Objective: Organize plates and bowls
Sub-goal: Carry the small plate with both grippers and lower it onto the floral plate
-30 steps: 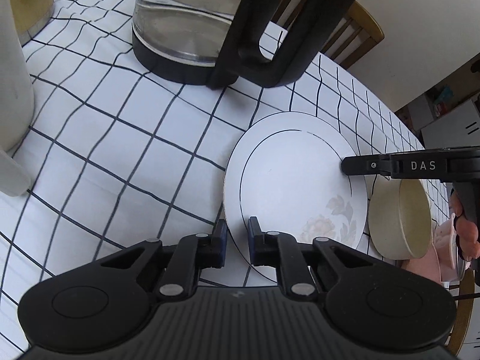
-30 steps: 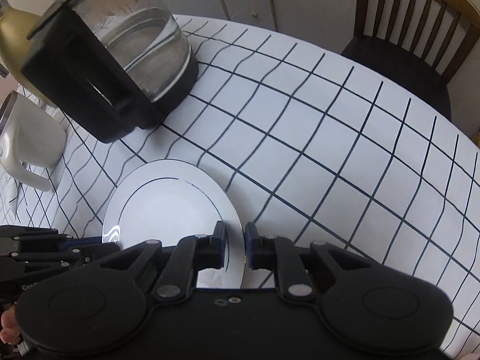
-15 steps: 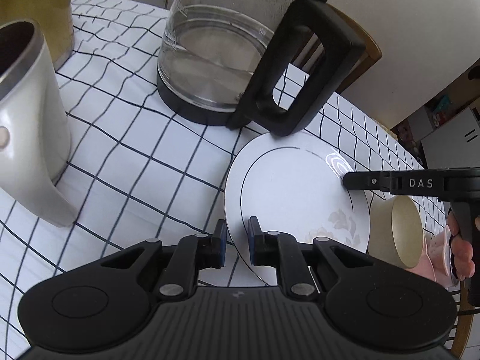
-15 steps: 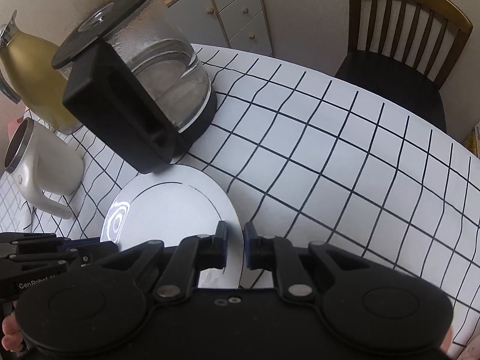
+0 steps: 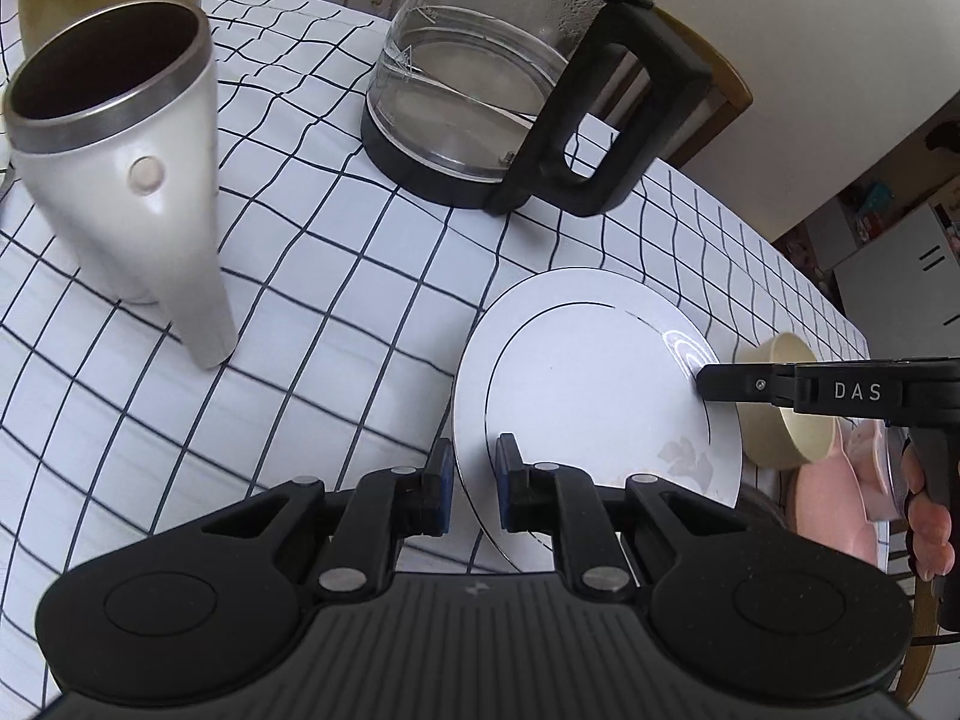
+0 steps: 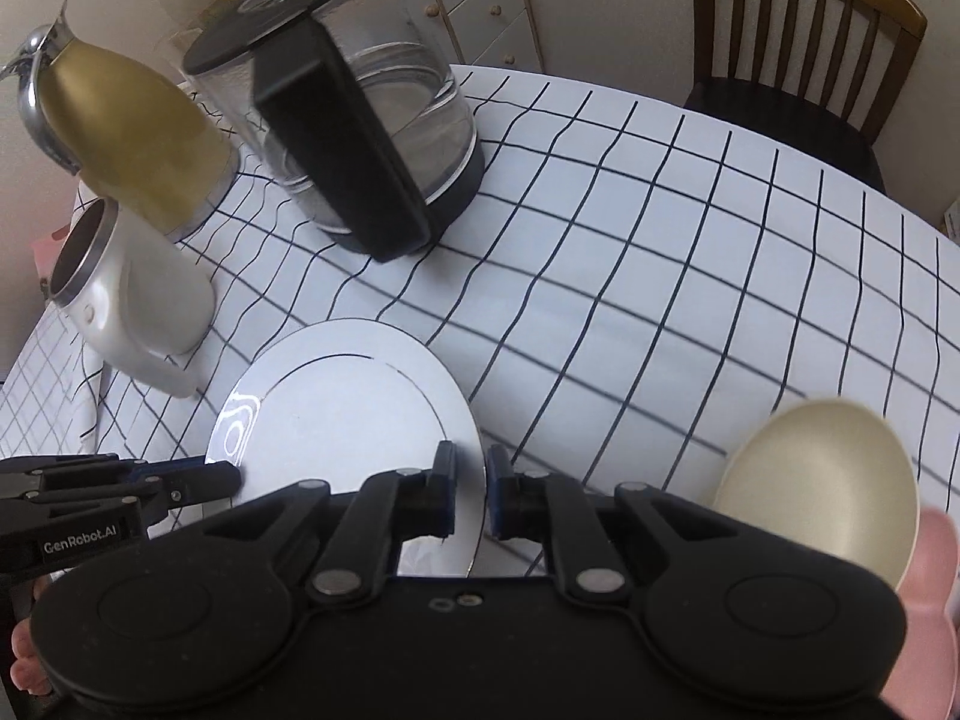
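A white plate (image 5: 594, 396) with a thin dark ring and a faint flower print is held above the checked tablecloth by both grippers. My left gripper (image 5: 471, 489) is shut on its near rim. My right gripper (image 6: 465, 492) is shut on the opposite rim; it shows in the left wrist view (image 5: 750, 387) at the plate's right edge. The plate also shows in the right wrist view (image 6: 342, 414). A cream bowl (image 6: 822, 486) sits at the right, beside a pink dish (image 5: 840, 510).
A glass kettle with a black handle (image 5: 510, 90) stands at the back. A white jug (image 5: 120, 180) and a gold thermos (image 6: 138, 138) stand at the left. A wooden chair (image 6: 798, 48) is behind the table (image 6: 690, 276).
Both grippers have risen and drawn back with the plate. The kettle looks farther away. The white jug, the thermos and the cream bowl have come into view.
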Motion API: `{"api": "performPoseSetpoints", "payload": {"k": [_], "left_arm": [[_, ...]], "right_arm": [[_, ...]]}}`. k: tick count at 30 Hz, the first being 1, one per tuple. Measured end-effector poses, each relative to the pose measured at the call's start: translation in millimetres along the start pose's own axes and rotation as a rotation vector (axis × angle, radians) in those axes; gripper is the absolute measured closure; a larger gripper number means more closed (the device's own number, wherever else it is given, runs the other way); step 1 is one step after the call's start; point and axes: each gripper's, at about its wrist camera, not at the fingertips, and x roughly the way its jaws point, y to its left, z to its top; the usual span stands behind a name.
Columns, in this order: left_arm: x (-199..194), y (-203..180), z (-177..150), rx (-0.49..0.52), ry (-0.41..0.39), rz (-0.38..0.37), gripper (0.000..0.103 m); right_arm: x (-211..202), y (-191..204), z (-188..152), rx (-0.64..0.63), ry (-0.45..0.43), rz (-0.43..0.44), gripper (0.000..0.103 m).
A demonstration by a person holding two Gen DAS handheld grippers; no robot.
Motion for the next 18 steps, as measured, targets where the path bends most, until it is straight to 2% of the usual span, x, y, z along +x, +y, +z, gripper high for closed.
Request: {"api": "performPoseSetpoints", "payload": {"k": [8, 18], "left_arm": [[-39, 9, -28, 0.029, -0.011, -0.022, 0.090], [-89, 20, -70, 0.107, -0.011, -0.027, 0.090]], "right_arm": [[-31, 32, -36, 0.015, -0.030, -0.020, 0.092], [-72, 79, -99, 0.067, -0.073, -0.042, 0.093]]}}
